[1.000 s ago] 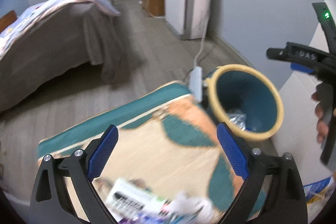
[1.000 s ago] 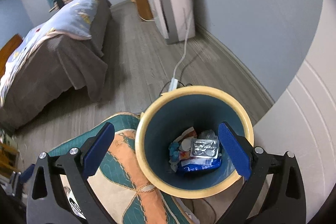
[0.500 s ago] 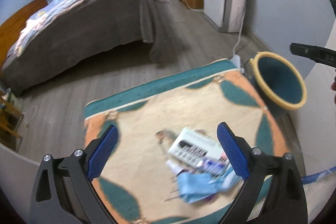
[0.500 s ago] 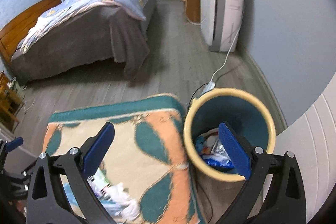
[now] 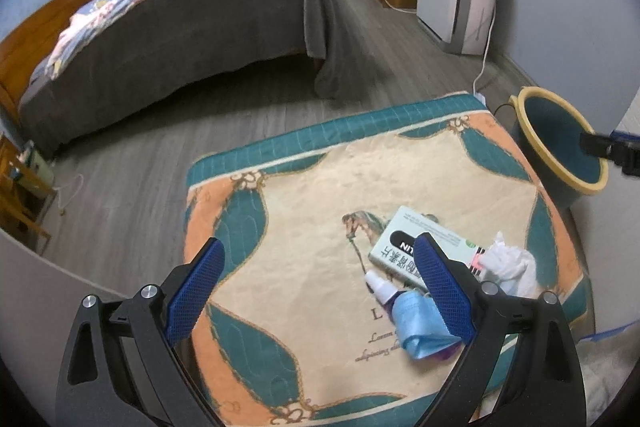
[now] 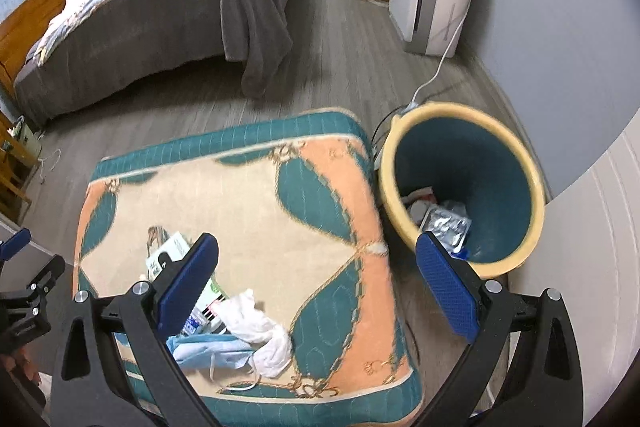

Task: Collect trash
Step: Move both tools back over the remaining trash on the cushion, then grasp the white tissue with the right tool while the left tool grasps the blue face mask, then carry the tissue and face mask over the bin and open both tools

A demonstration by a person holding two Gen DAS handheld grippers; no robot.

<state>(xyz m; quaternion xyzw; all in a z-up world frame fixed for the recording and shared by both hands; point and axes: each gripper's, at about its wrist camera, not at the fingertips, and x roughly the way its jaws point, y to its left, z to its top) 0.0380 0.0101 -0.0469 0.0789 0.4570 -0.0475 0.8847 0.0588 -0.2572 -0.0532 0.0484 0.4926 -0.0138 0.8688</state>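
Trash lies in a small heap near the front right corner of the quilted cushion [image 5: 304, 187]: a white carton [image 5: 404, 243] with black lettering, a small dropper bottle [image 5: 380, 287] just beside it, a blue face mask [image 5: 416, 327] with its loops trailing toward the front edge, and a crumpled white tissue [image 6: 260, 327] touching the mask and the carton. The bin [image 6: 516, 187], teal inside with a yellow rim, stands on the floor just beside the cushion's right edge; foil and paper wrappers [image 6: 446, 223] lie at its bottom. The left gripper [image 5: 316, 287] hangs above the cushion's front edge, fingers spread wide and holding nothing. The right gripper [image 6: 316, 283] hangs above the cushion's front right corner, fingers likewise wide apart and empty, with the trash beneath its left finger and the bin's near rim by its right finger.
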